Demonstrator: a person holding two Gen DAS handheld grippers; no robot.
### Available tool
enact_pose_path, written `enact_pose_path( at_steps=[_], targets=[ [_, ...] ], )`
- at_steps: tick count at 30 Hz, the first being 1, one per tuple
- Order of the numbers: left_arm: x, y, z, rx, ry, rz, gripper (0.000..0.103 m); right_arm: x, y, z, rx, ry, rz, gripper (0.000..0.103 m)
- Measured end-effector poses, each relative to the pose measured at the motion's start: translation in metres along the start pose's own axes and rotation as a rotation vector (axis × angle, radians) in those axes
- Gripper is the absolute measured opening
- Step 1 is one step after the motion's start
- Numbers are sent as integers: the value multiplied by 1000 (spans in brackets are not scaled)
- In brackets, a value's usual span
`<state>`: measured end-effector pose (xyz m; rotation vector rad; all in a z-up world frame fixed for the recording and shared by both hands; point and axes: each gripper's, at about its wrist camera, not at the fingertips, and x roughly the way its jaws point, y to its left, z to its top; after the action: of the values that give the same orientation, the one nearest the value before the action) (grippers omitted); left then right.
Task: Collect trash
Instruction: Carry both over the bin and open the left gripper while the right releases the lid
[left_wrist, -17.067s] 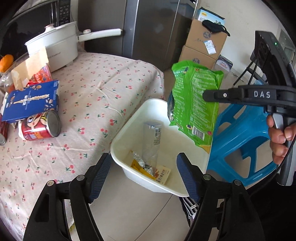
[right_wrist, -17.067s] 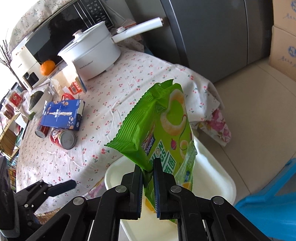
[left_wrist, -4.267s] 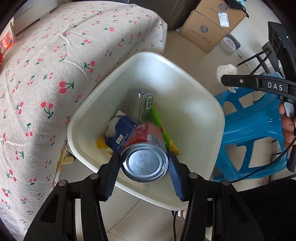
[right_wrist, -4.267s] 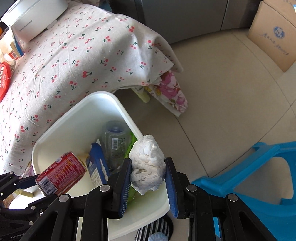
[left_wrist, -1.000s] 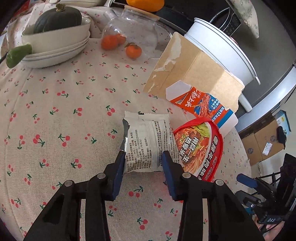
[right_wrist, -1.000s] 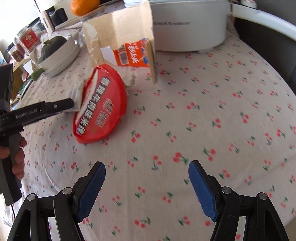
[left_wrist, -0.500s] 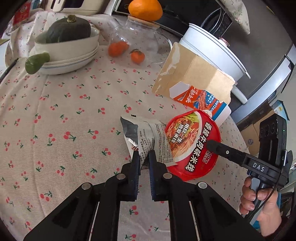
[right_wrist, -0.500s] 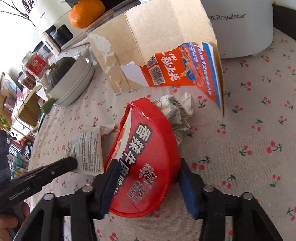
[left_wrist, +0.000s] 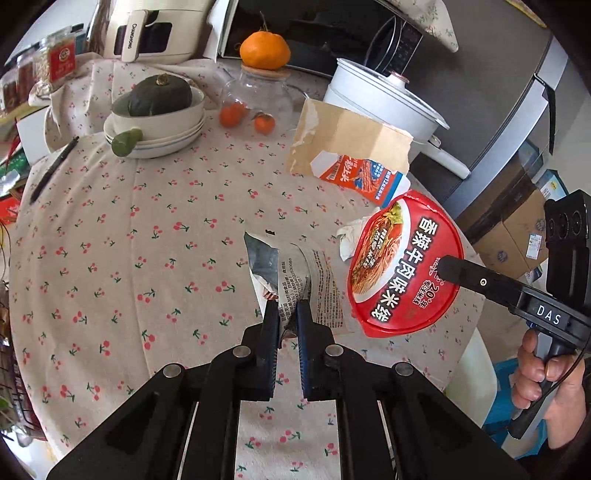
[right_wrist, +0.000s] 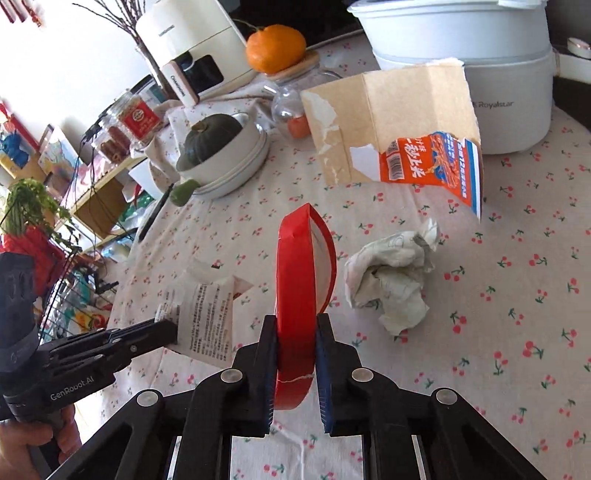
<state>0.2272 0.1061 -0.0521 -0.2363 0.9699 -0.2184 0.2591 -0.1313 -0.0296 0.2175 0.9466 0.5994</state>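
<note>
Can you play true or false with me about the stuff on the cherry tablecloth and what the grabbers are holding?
1. The right gripper has the red noodle lid between its pads, closing on it. True.
2. The left gripper is empty. False: it pinches a printed wrapper.
3. The crumpled paper is already picked up. False: it lies on the tablecloth.
4. A dark green squash sits in a bowl. True.
5. The torn carton lies inside the white pot. False: it stands in front of it.

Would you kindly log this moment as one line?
left gripper: shut on wrapper | right gripper: closing on red lid | crumpled paper: on table
</note>
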Motion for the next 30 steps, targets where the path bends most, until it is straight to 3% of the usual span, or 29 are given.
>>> enact_pose_path(
  at_steps=[9,15,25,30],
  targets=[
    [-52,-39,-40,36,-19,-36,10,-70,20,-34,-36,-32,-58,16],
    [-67,-68,-71,59,-20,-87,10,-110,12,-67,-32,-49,-122,16],
    [-47,-142,-109,198,37,-170,10,-156,-44,-116,67,-26,-213,16],
    [-18,-194,-128,299,106,-205,10,-173,-75,-132,138,12,-322,16]
  ],
)
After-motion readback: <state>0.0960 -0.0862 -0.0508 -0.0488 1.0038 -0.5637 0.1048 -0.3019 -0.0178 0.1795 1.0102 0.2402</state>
